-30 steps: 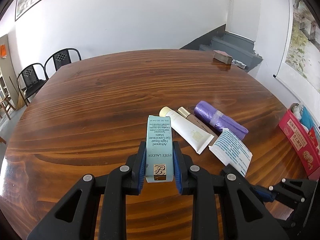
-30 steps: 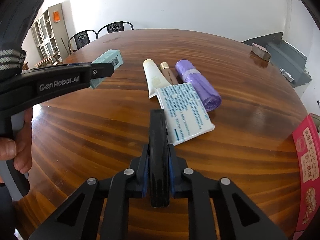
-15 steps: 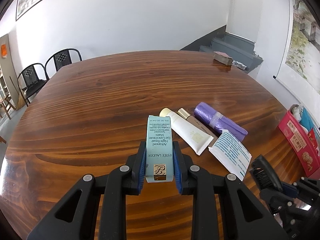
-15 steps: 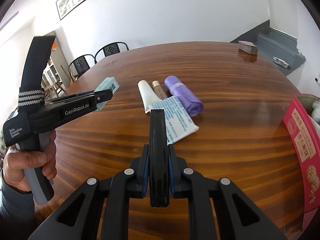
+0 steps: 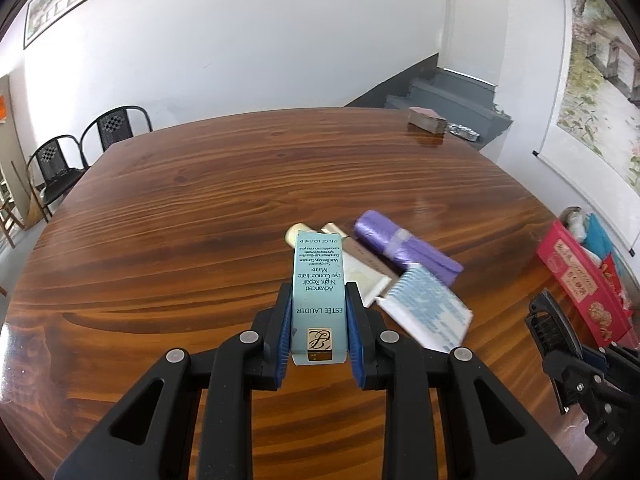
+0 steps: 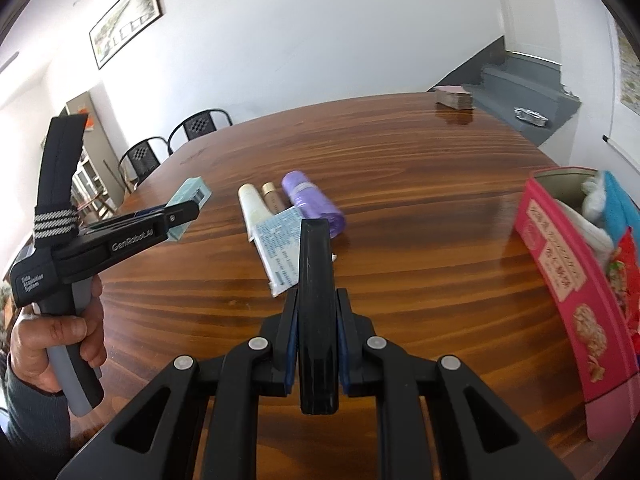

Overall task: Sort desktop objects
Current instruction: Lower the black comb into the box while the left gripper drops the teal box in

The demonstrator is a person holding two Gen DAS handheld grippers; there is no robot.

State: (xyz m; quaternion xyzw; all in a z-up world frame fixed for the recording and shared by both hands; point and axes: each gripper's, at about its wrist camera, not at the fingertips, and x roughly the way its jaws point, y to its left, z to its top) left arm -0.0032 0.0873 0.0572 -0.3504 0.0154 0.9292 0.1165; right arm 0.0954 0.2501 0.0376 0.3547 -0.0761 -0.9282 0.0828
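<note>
My left gripper [image 5: 319, 300] is shut on a pale blue Estée Lauder box [image 5: 317, 284], held above the wooden table [image 5: 180, 216]; the box also shows in the right wrist view [image 6: 188, 205]. My right gripper [image 6: 318, 304] is shut on a black comb [image 6: 316, 296], held above the table's near right; the comb's toothed end also shows in the left wrist view [image 5: 550, 326]. On the table lie a cream tube [image 6: 252, 210], a brown tube with a gold cap [image 6: 273, 196], a purple bag roll [image 6: 312, 204] and a white-and-blue packet [image 6: 280, 248].
A red open box [image 6: 572, 292] with several items inside stands at the table's right edge. A small brown block [image 6: 454, 97] lies at the far edge. Chairs [image 5: 80, 148] stand beyond the far left. Grey stairs [image 5: 452, 96] rise behind the table.
My right gripper has lifted and pulled back to the right with the comb, bringing the red box into view. My left gripper has shifted right so the blue box overlaps the tubes.
</note>
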